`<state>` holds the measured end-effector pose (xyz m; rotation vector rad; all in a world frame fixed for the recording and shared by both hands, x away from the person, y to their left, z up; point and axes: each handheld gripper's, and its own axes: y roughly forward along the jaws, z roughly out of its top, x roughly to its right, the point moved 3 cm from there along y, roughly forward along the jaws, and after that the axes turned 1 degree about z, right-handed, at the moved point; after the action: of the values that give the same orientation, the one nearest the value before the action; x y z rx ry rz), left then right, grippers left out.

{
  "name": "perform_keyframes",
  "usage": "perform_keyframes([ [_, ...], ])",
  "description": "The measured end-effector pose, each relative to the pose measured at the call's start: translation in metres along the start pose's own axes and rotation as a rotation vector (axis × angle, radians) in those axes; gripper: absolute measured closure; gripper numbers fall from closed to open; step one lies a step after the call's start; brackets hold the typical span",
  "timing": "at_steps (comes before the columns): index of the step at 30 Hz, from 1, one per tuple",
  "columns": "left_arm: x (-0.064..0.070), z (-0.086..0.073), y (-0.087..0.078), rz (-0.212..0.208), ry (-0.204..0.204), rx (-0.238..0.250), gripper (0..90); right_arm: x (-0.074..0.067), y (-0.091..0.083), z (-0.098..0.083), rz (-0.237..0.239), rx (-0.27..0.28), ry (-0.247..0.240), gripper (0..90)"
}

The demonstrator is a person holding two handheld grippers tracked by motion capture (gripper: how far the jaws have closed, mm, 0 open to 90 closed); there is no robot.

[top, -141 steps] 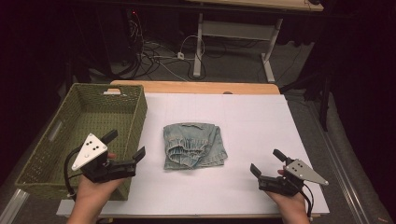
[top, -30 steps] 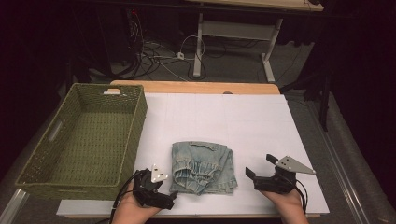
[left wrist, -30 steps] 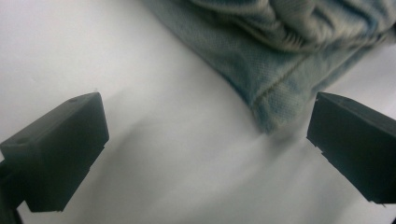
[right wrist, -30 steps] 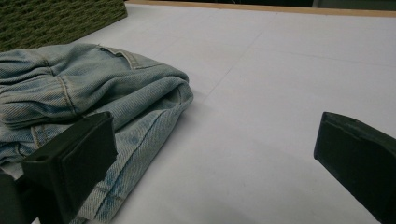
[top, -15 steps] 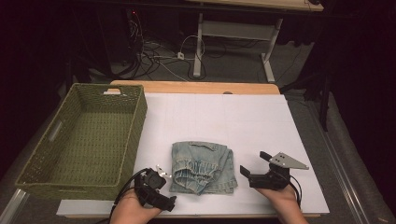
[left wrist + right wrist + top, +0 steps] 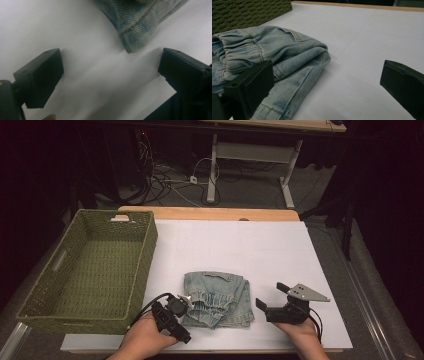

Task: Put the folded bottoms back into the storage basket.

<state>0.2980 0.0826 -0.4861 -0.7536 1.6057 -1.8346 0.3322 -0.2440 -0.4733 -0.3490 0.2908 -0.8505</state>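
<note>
At lower centre, both grippers, left [image 6: 184, 306] and right [image 6: 270, 299], are gaping wide beside the jeans [image 6: 216, 299]; each should be closing on a thick fold.

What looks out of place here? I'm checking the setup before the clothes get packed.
Nothing is spilled or damaged. The folded denim garment lies slightly askew on the white table, beside the empty green basket.
</note>
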Motion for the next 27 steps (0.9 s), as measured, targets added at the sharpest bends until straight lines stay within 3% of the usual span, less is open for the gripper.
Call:
perform_keyframes([
  [7,0.003,0.012,-0.001,-0.018,0.011,-0.091,5.4,-0.001,0.0,0.0,0.002,-0.001,-0.002,0.1],
  [10,0.006,0.02,-0.006,-0.011,0.023,-0.088,12.2,-0.001,0.0,0.0,0.005,-0.003,-0.002,0.1],
  [15,0.006,0.034,-0.011,0.027,0.035,-0.041,22.3,0.0,0.0,-0.001,0.006,-0.005,0.0,0.1],
  [19,0.009,0.038,-0.011,0.005,0.078,-0.045,40.0,0.0,0.001,-0.001,0.011,-0.007,0.005,1.1],
  [24,0.01,0.039,-0.01,-0.018,0.116,-0.051,48.1,-0.001,0.004,-0.001,0.019,-0.015,0.003,4.9],
  [27,0.009,0.039,-0.011,-0.022,0.117,-0.056,54.6,-0.001,0.006,0.001,0.024,-0.018,0.004,6.9],
])
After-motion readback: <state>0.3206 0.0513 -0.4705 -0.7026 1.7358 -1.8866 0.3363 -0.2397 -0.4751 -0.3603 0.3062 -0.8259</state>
